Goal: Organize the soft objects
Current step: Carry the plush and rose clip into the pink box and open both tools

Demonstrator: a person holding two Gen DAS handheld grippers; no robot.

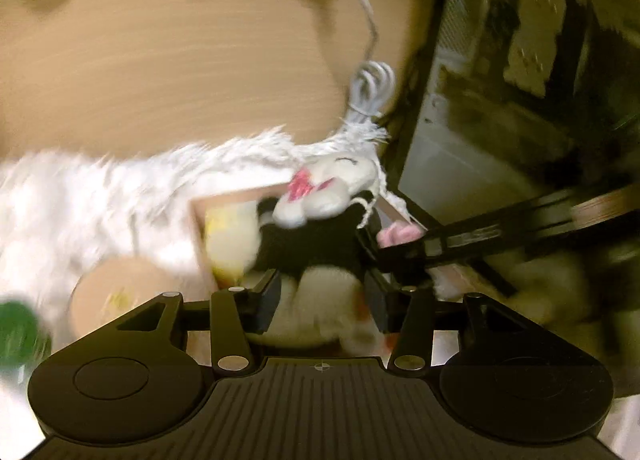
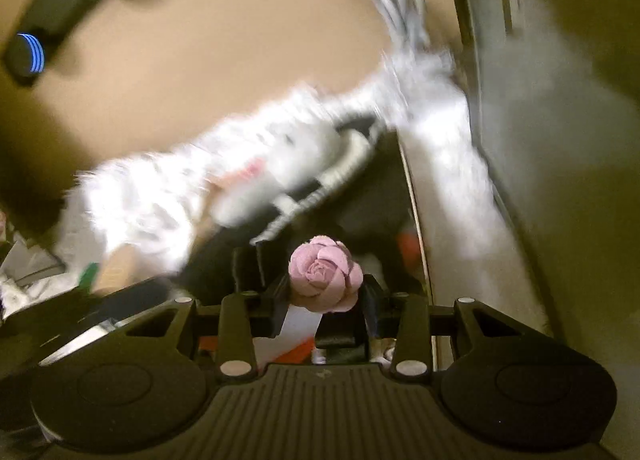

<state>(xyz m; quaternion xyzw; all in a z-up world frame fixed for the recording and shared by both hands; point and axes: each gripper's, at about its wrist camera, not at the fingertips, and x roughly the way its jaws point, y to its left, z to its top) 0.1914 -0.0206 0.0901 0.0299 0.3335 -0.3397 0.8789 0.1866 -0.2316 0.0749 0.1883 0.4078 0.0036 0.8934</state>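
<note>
Well, we see a shallow box (image 1: 224, 199) just ahead of the left claw (image 1: 322, 296), holding plush toys: a black-and-white one (image 1: 312, 248), a small white bunny (image 1: 332, 187), something yellow (image 1: 230, 244). A shaggy white fabric (image 1: 92, 195) drapes the box's left rim. Our left claw stands spread over the toys. Our right claw (image 2: 326, 300) pinches a soft, petalled pink rose (image 2: 325, 278).

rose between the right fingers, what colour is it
The rose is a dusty pink; it shows best in the right wrist view.
</note>
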